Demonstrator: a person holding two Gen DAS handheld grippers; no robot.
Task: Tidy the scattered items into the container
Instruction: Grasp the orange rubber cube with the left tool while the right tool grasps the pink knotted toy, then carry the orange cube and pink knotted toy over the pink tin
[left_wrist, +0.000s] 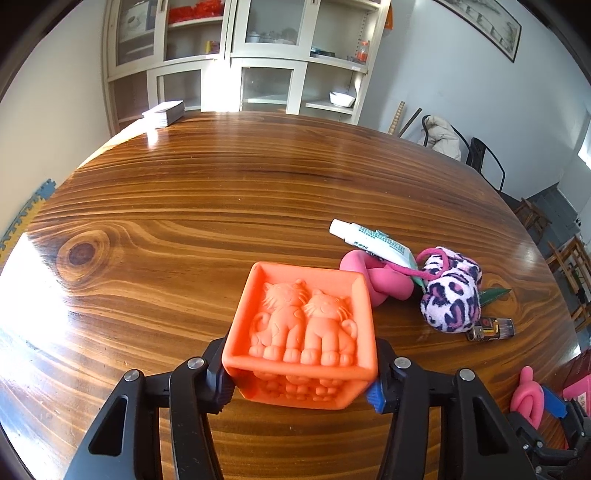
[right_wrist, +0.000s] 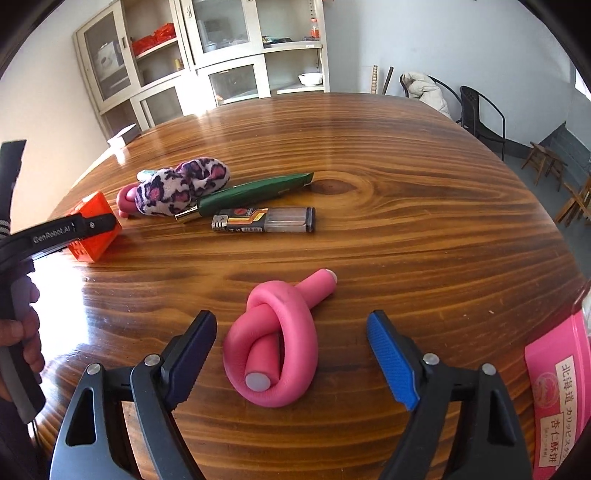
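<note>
From the left wrist, the left tool (left_wrist: 301, 384) was clamped on the orange cube (left_wrist: 301, 332), with a tube (left_wrist: 373, 242) and plush toy (left_wrist: 450, 290) lying on the counter (left_wrist: 184, 221). From the right wrist, the right tool (right_wrist: 291, 354) stood apart around a knotted pink foam roller (right_wrist: 273, 347); the pink box (right_wrist: 557, 373) waited beside it. The sorting looked barely begun.

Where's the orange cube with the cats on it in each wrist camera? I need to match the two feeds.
Left wrist: orange cube at bottom centre, gripped by the left gripper.
Right wrist: far left, mid-height, partly behind that gripper.
Shared landmark: leopard-print plush, beside the cube.
</note>
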